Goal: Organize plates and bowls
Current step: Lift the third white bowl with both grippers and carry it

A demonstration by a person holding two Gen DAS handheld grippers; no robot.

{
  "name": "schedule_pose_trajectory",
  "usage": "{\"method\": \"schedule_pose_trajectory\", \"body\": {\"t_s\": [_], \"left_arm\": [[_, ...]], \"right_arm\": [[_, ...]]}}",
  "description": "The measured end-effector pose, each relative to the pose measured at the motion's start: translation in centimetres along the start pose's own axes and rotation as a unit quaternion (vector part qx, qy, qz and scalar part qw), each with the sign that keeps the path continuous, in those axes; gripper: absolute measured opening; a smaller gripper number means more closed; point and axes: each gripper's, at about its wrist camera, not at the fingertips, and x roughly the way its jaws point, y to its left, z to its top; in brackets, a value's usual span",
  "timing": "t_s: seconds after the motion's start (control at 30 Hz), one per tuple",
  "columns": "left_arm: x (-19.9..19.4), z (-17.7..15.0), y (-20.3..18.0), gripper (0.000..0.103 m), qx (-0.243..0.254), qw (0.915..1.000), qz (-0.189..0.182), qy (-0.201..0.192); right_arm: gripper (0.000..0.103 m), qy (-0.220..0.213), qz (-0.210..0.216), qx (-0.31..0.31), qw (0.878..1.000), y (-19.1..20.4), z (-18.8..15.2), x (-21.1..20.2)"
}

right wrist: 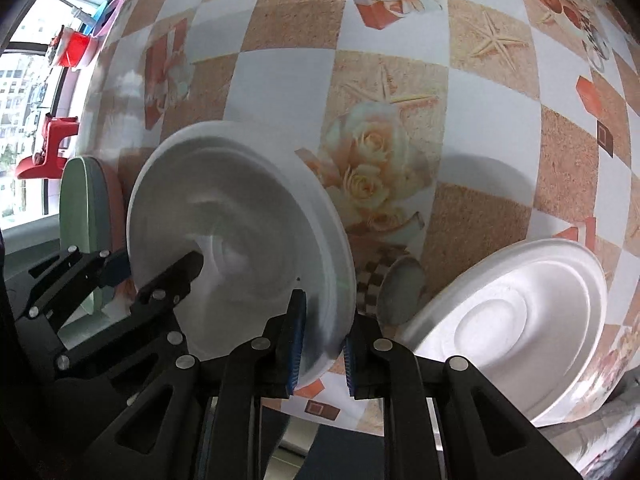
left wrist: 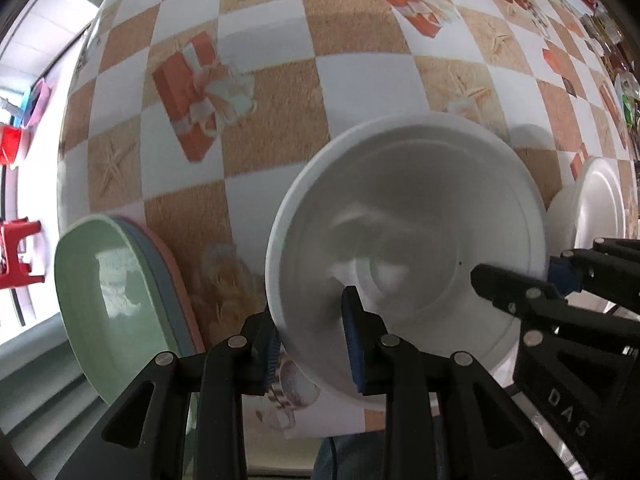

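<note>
Checked tablecloth [left wrist: 360, 92], printed with orange gift boxes, starfish and roses, covers the whole work surface; a bright window and red plastic stools [left wrist: 18, 252] show at the far left edge.

Item one: white bowl [left wrist: 408, 248], deep, with a wide rim. Nothing lies inside it. You hold it between both tools, on opposite sides of the rim. Your left gripper [left wrist: 314, 344] is clamped on the near left part of the rim, one blue pad inside the bowl and one outside. Your right gripper [right wrist: 322, 350] is likewise pinched on the rim at the bowl's right edge, jaws nearly closed with the rim between the pads. The frames do not settle whether the bowl rests on the cloth or hangs just above it.

Item two: stack of oval dishes [left wrist: 120, 292], to the left of the white bowl, near the table's edge. Green dish on top, a grey-blue one and a pink one under it, nested. The green dish holds nothing; it only reflects the window.

Item three: second white bowl [right wrist: 516, 328], to the right of the held one and apart from it, sitting on the cloth. It shows raised concentric rings in its base and is empty.
</note>
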Motion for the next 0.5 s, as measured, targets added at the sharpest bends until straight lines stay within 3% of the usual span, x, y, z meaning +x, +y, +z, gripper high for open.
{"method": "schedule_pose_trajectory", "body": {"t_s": [0.17, 0.3, 0.5], "left_arm": [[-1.5, -1.0, 0.7, 0.030, -0.008, 0.9998, 0.000, -0.017], [-3.2, -0.3, 0.2, 0.030, -0.009, 0.9995, -0.001, -0.031], [-5.8, -2.9, -0.9, 0.030, 0.014, 0.9986, -0.006, -0.051]], "right_arm": [[0.018, -0.016, 0.002, -0.011, 1.000, 2.4, 0.1, -1.2], [0.018, -0.033, 0.005, -0.010, 0.999, 0.8, -2.6, -3.4], [0.018, -0.058, 0.008, 0.012, 0.998, -1.5, -4.2, -5.7]]}}
